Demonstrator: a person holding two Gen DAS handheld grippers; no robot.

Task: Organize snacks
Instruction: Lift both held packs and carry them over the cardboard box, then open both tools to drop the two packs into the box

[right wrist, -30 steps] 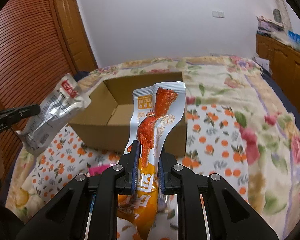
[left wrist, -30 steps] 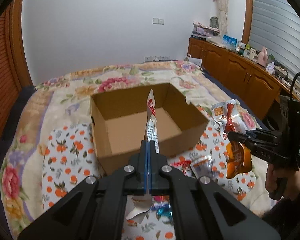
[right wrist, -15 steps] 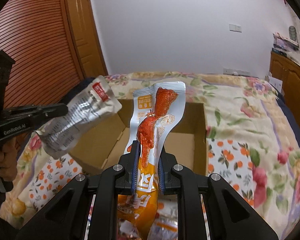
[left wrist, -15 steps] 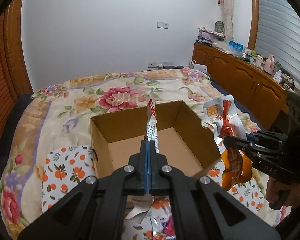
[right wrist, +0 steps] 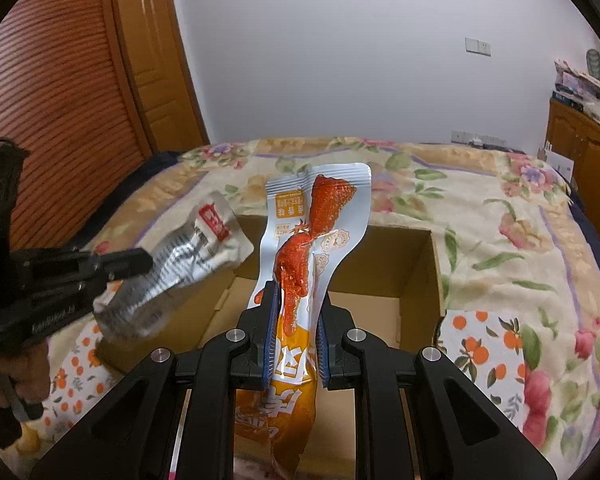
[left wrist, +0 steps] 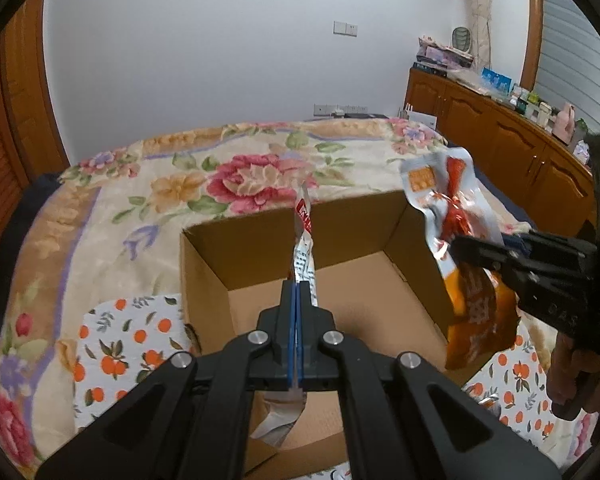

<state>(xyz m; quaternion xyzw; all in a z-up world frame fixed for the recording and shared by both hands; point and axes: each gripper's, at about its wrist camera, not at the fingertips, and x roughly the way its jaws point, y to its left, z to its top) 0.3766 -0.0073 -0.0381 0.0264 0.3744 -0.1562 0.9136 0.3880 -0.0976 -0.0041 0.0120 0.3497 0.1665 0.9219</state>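
An open cardboard box [left wrist: 204, 264] [right wrist: 420, 276] stands on the flowered bed, and its inside looks bare. My left gripper [left wrist: 297, 292] [right wrist: 140, 262] is shut on a silver snack packet with a red label [left wrist: 305, 248] [right wrist: 188, 264], held edge-on over the box's near side. My right gripper [right wrist: 294, 300] [left wrist: 460, 246] is shut on an orange and white snack pouch [right wrist: 316, 232] [left wrist: 456, 236] that hangs over the box's right wall. A hand [left wrist: 568, 376] grips the right tool's handle.
The floral blanket [left wrist: 236, 176] covers the bed around the box, with an orange-print cloth [left wrist: 124, 344] under its near side. A wooden cabinet with clutter [left wrist: 500, 128] runs along the right wall. A wooden door and slatted panel [right wrist: 80, 80] stand on the left.
Both grippers have advanced toward the box with their packets still held. The box now fills more of both views, and the loose snacks on the cloth have dropped out of sight below.
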